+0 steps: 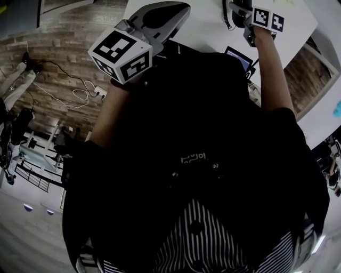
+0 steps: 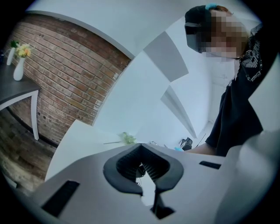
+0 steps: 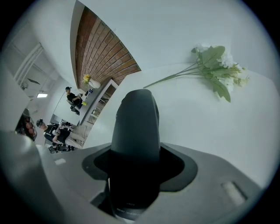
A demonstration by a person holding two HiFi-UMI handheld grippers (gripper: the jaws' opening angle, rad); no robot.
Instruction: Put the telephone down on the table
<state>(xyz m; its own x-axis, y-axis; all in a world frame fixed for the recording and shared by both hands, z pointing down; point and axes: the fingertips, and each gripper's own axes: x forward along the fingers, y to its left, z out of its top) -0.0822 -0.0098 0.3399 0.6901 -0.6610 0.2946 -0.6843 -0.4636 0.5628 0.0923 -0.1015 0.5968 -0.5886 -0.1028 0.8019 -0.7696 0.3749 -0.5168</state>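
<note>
The telephone handset [image 3: 133,131] is black and rounded, and it stands up between the jaws of my right gripper [image 3: 135,168], which is shut on it above the white table [image 3: 197,127]. In the head view the handset [image 1: 238,11] and its coiled cord [image 1: 226,17] show at the top right by the right gripper [image 1: 249,24]. My left gripper [image 1: 162,16] hovers at the table's near edge, left of the other. Its ribbed pads [image 2: 153,168] meet at the tips with nothing between them.
A spray of white flowers with green leaves [image 3: 216,72] lies on the table beyond the handset. A dark device with a lit screen [image 1: 238,56] sits near the right arm. Cables [image 1: 80,93] trail over the brick-patterned floor. A dark side table [image 2: 17,89] with a vase [image 2: 18,70] stands by the brick wall.
</note>
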